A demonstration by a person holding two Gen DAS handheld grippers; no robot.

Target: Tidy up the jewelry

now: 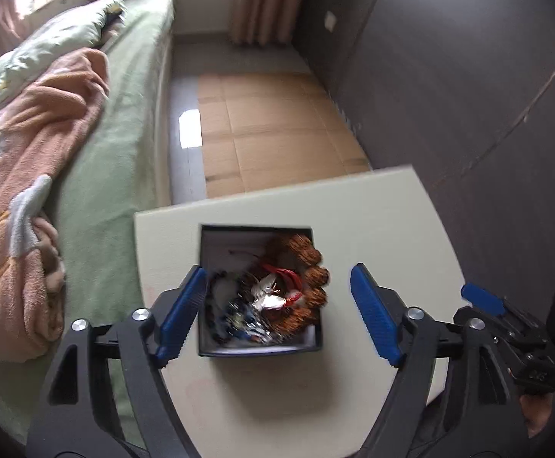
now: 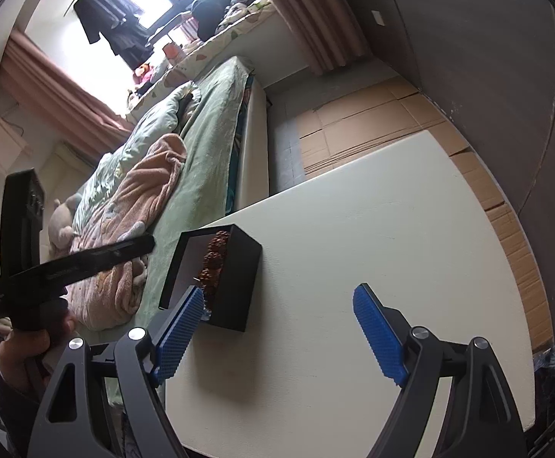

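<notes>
Jewelry (image 1: 273, 297) is lying heaped in a dark open box (image 1: 260, 345) that is sitting on the pale surface (image 1: 372, 221). In the left wrist view the left tongs (image 1: 279, 311) are hovering over that box with both blue pads spread wide, gripping nothing. The box and its contents are showing between the two pads: the left pad (image 1: 182, 311) is overlapping the box's left wall, while the right pad (image 1: 374, 315) is standing apart from the right wall. A string of large brown carved beads (image 1: 309, 286) is curving along the right side of the box, with red and silvery pieces tangled beside it toward the middle; the details are blurring. The right tongs (image 1: 483, 299) are showing at the right edge of this view, beside the surface's near corner. A bed (image 1: 124, 152) with a green sheet and a pink blanket (image 1: 29, 191) is lying to the left.

In the right wrist view the right tongs (image 2: 279, 330) are also standing wide open and empty above the surface (image 2: 372, 267). The box (image 2: 235, 278) is sitting toward the left, just past the left pad's (image 2: 178, 330) tip, well away from the right pad (image 2: 380, 334). Only the brown beads (image 2: 214, 263) are peeking out. The left hand (image 2: 33, 343) is holding its black tool at the far left.
</notes>
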